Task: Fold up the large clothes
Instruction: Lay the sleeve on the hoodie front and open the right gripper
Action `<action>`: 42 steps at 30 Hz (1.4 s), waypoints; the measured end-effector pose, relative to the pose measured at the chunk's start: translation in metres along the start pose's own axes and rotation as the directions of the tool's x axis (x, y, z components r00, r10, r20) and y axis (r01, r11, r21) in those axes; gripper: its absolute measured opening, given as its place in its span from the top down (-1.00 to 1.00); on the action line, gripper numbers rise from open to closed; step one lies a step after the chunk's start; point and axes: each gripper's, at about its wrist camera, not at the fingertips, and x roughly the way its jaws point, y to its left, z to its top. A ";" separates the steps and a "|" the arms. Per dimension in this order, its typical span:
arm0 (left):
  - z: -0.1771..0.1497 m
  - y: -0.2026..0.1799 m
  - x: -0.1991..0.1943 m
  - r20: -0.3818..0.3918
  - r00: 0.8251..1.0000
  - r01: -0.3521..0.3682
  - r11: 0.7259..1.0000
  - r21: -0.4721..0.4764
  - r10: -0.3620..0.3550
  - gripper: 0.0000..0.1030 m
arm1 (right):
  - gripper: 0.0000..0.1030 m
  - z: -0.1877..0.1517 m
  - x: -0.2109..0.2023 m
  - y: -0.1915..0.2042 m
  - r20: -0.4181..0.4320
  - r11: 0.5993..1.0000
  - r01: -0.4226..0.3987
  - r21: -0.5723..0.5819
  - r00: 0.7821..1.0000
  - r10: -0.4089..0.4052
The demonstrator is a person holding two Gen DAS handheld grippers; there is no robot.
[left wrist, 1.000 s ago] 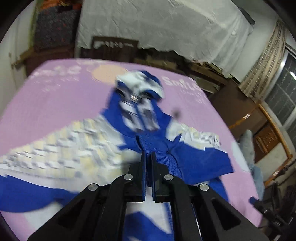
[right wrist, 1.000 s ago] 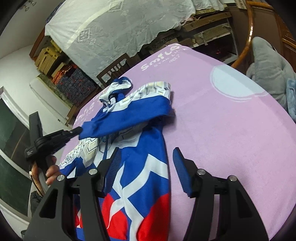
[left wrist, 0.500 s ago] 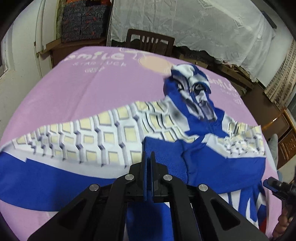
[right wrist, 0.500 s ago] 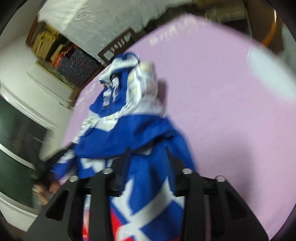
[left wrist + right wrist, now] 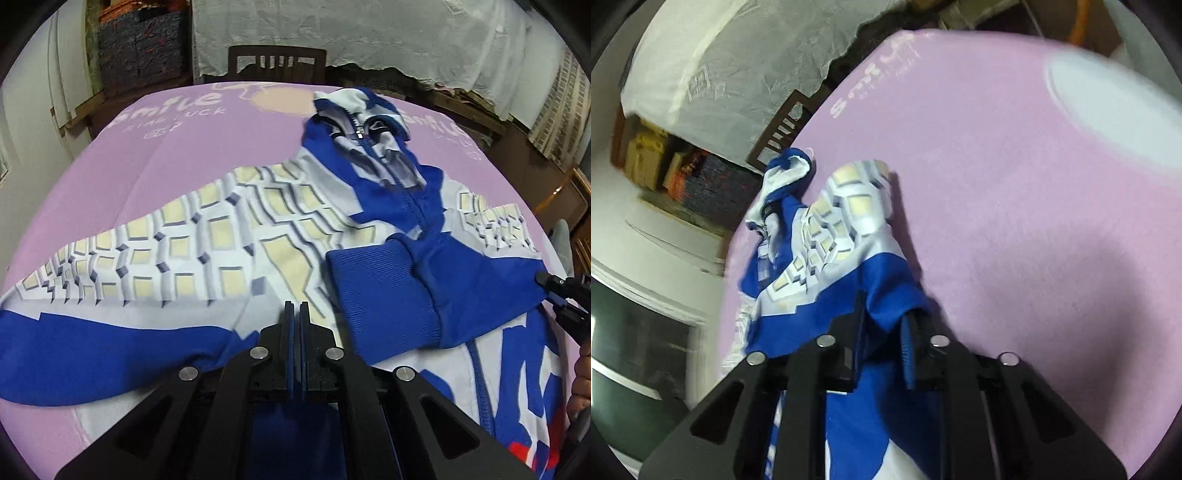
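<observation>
Pink sheet (image 5: 110,177) carries the zipped blue-white hoodie (image 5: 229,236), one sleeve folded across its chest. Left gripper (image 5: 294,314) hovers low, fingers pressed together on nothing. Right gripper (image 5: 882,325) pinches blurred blue fabric at the hoodie's edge.

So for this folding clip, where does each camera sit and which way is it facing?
Left wrist: on the left tongs, shut with nothing visibly clamped, facing across the hoodie on the pink sheet toward the chair; right tongs at right edge.
Right wrist: on the right tongs, around the hoodie's blue fold, facing along the sheet.
Shared: hoodie, sheet, chair.
</observation>
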 end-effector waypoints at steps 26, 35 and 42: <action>0.011 0.017 -0.005 0.018 0.999 0.047 0.990 -0.131 -0.045 0.94 | 0.19 0.085 0.019 0.046 0.042 0.960 0.102 -0.260 0.995 -0.094; 0.004 -0.003 0.000 0.004 1.000 -0.004 1.000 -0.029 0.004 0.90 | 0.89 0.076 0.060 0.057 0.029 0.929 0.165 -0.332 0.986 -0.165; 0.009 -0.026 0.007 -0.001 0.999 -0.046 0.998 0.049 0.046 0.81 | 0.89 0.092 0.078 0.050 0.046 0.888 0.248 -0.387 0.967 -0.250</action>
